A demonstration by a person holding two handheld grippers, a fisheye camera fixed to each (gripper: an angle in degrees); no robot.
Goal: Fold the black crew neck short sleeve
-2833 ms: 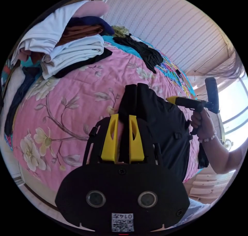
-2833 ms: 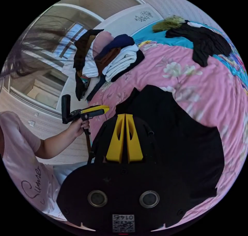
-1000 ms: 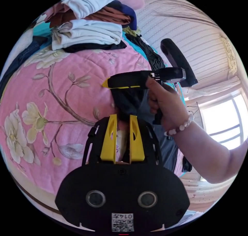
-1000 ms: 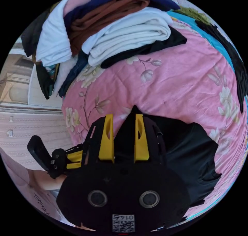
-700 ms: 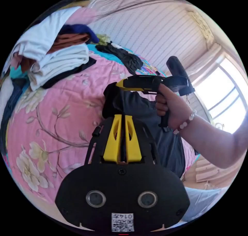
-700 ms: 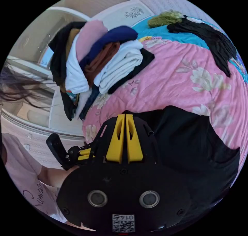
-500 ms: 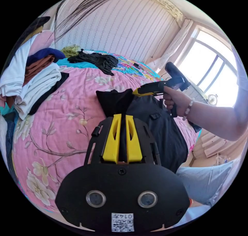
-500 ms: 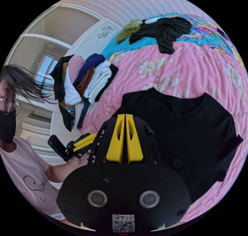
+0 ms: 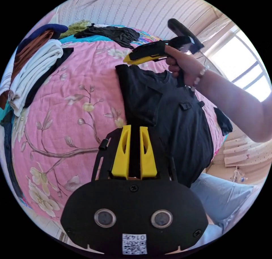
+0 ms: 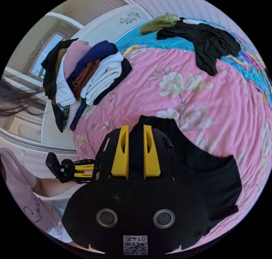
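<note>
Black shirt (image 9: 170,114): I have it laid on the pink floral quilt (image 9: 70,80), running from the centre of the left gripper view toward the right edge. One long side is now turned over onto the body, giving a straight edge down the middle of that view; half a second ago it lay flat and spread, neckline up and both sleeves out.

Left gripper (image 9: 134,128): my yellow jaws stand a little apart with dark cloth between them at the lower end of the folded edge. I cannot tell whether they pinch it or have let go; 0.5 s ago they sat closer together on the fabric.

Right gripper (image 10: 136,127): its jaws are parted, with black fabric lying in the gap at the centre of the right gripper view. They were pressed together 0.5 s ago, so I judge this one has released. In the left gripper view I see it at upper centre, just above the shirt's top corner by the collar.

What this means: the first lengthwise fold looks laid. The far sleeve (image 9: 223,122) sticks out at the right edge, so the other side is not yet folded.

Surroundings: a stack of folded clothes (image 10: 93,71) sits at upper left in the right gripper view, and a loose black garment (image 10: 209,43) at upper right, both well apart from the shirt.
</note>
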